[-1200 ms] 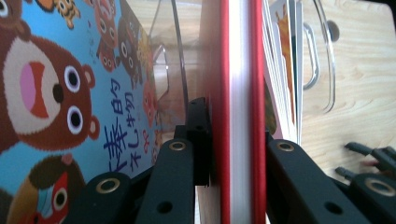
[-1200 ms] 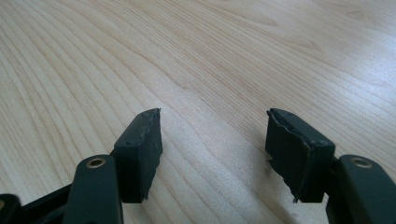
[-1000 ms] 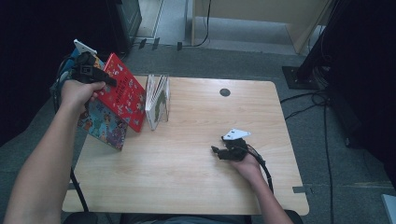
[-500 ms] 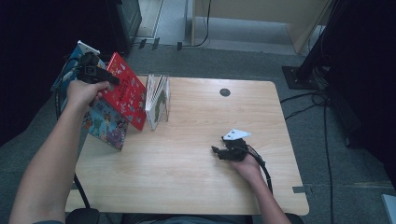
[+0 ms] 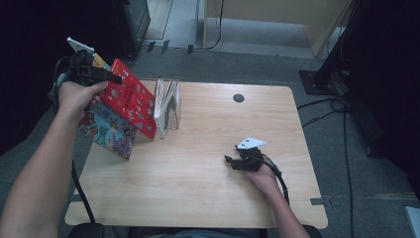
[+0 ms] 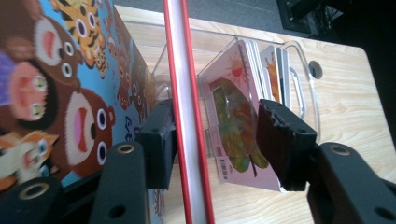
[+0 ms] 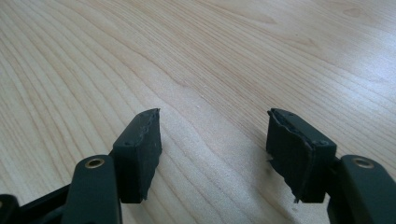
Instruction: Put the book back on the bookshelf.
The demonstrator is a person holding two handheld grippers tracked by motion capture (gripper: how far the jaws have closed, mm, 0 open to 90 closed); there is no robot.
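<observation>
So nearest to us in the high view is the right hand-held gripper, parked on the bare wood of the table toward the right side, well apart from the books. Its jaws stand apart with nothing between them; in the right gripper view we just see wood grain in the gap between the two black pads. The grey three-cornered plate sits on top of it and the cable runs back along the forearm.

Moving on to the left side, the left hand-held gripper is held up in the air above the table's left edge, at the top edge of the red picture book. In the left gripper view the red picture book stands edge-on in the gap, its red-trimmed spine running top to bottom. The jaws have just been opening: the left pad sits right against the book, while the right pad stands clear off it, so the jaws are apart and not clamping.

The red book leans tilted, its bottom corner down on the table near the clear book holder. Behind it, a blue book with cartoon animals leans the same way at the table's left edge.

Farther out, the clear holder carries a few thin board books standing upright, the front one pink with a sun and a leaf. Past that there's a dark round grommet hole in the tabletop near the far edge.
</observation>
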